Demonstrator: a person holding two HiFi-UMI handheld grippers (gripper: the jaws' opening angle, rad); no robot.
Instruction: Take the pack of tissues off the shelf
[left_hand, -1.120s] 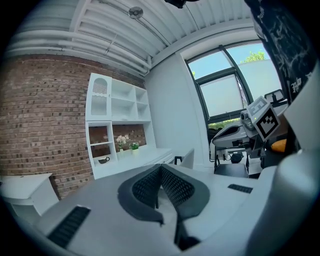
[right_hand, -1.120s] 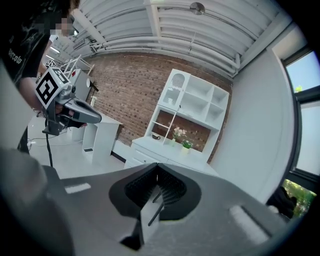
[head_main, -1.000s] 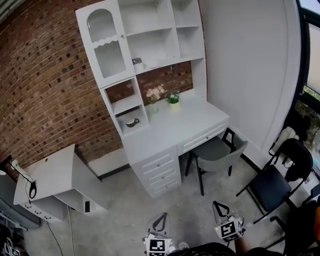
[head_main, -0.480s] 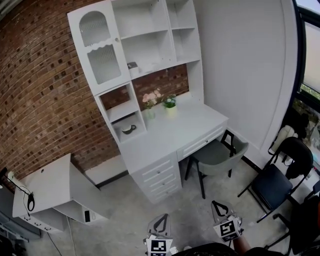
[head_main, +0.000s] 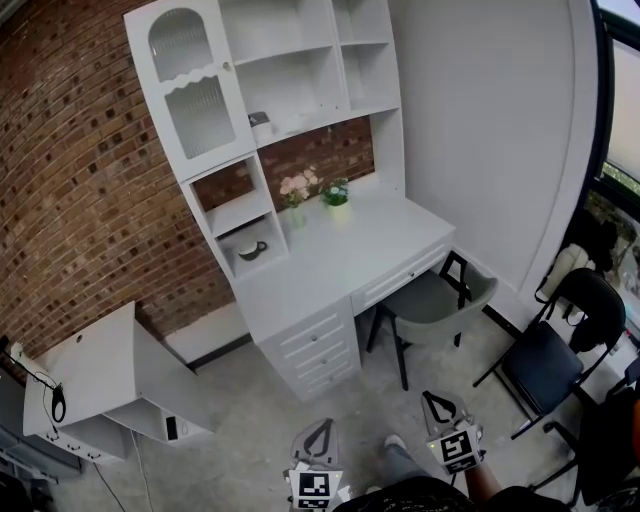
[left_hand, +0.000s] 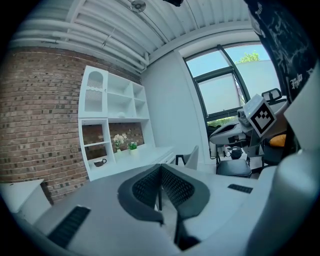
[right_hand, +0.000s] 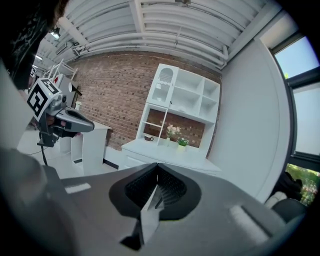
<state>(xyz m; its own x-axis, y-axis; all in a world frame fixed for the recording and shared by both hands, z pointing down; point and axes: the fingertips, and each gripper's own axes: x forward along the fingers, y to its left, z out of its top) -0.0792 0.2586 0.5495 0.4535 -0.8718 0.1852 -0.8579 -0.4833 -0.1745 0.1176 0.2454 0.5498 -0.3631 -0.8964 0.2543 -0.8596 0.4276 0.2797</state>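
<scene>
- Head view: my left tongs and right tongs are over open floor. The tissue pack sits far off on the shelf above the desk, with a chair at the desk's right.
- Left gripper view: tongs together, empty.
- Right gripper view: together, empty.

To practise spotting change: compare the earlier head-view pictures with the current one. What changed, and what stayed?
The desk unit has slid slightly leftward in the picture, and a foot has appeared at the bottom. Nothing was grasped or released. The left tongs and right tongs stay shut and empty, and the pack of tissues stays on its shelf.
</scene>
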